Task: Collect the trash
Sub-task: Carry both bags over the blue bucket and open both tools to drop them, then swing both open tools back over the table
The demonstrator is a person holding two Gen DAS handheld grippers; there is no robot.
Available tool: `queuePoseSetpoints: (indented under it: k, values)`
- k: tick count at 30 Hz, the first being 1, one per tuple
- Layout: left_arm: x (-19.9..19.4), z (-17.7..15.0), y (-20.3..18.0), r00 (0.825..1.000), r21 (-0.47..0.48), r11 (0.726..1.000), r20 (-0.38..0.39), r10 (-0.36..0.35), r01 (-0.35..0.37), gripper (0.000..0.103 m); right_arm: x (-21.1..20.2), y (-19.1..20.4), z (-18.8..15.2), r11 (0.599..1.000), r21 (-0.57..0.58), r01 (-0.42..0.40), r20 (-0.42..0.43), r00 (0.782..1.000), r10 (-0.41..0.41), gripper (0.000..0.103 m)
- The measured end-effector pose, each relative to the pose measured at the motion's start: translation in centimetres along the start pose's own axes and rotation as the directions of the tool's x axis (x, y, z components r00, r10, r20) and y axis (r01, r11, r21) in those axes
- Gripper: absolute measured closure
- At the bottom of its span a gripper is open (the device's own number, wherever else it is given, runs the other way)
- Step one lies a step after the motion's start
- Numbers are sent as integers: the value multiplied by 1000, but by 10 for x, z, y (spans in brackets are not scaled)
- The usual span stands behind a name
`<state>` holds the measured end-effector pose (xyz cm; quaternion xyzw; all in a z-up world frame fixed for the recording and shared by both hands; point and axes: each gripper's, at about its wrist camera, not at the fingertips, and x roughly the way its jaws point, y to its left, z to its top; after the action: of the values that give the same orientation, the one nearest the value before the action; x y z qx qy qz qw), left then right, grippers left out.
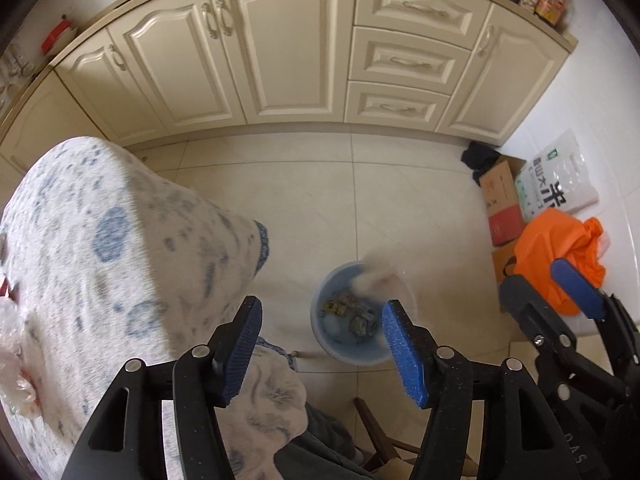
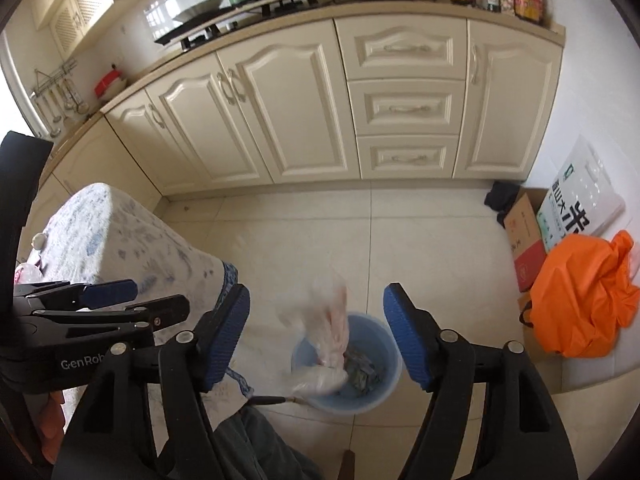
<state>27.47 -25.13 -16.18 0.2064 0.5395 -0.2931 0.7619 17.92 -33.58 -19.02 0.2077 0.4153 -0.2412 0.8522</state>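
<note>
A pale blue bucket [image 1: 352,354] [image 2: 386,334] stands on the tiled floor and holds several bits of trash. A crumpled clear plastic bag [image 1: 374,276] [image 2: 330,320], blurred, hangs loose at the bucket's mouth, and no finger touches it. My left gripper [image 1: 322,312] is open above the bucket's near side, with nothing between its blue pads. My right gripper [image 2: 316,294] is also open over the bucket and empty. In the left wrist view the right gripper [image 1: 540,280] shows at the right edge. The left gripper [image 2: 148,298] shows at the left of the right wrist view.
A table under a white cloth with blue print [image 1: 120,260] [image 2: 120,240] stands left of the bucket, with more clear plastic [image 1: 12,360] on it. An orange bag [image 2: 584,296], a cardboard box [image 2: 528,240] and a rice sack [image 2: 580,204] line the right wall. Cream cabinets [image 2: 288,120] lie beyond.
</note>
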Motion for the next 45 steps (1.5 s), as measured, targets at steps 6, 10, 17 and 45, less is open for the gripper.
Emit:
queuePoseSetpoints:
  k: [6,10,17,45]
  values:
    - [-8,-15,5,1000,-22,1000,11,-10,11,44,-6,8,-1,1000,-18,14,1,1000,-14,32]
    - [-14,-24,12,1000,-26,999,4,-28,28,44,-10,12,-3,1000,-26,16,1,1000,-16,32]
    - [-34,-42,33,999,-50,998,18,-35,36,44,-22,26,-5,999,-52,14,24,1000,-13,32]
    - [-165,-164,201,973,-403,906,123,195,-131,37,-20,204,-17,904,-340,-258,-48,965,258,27]
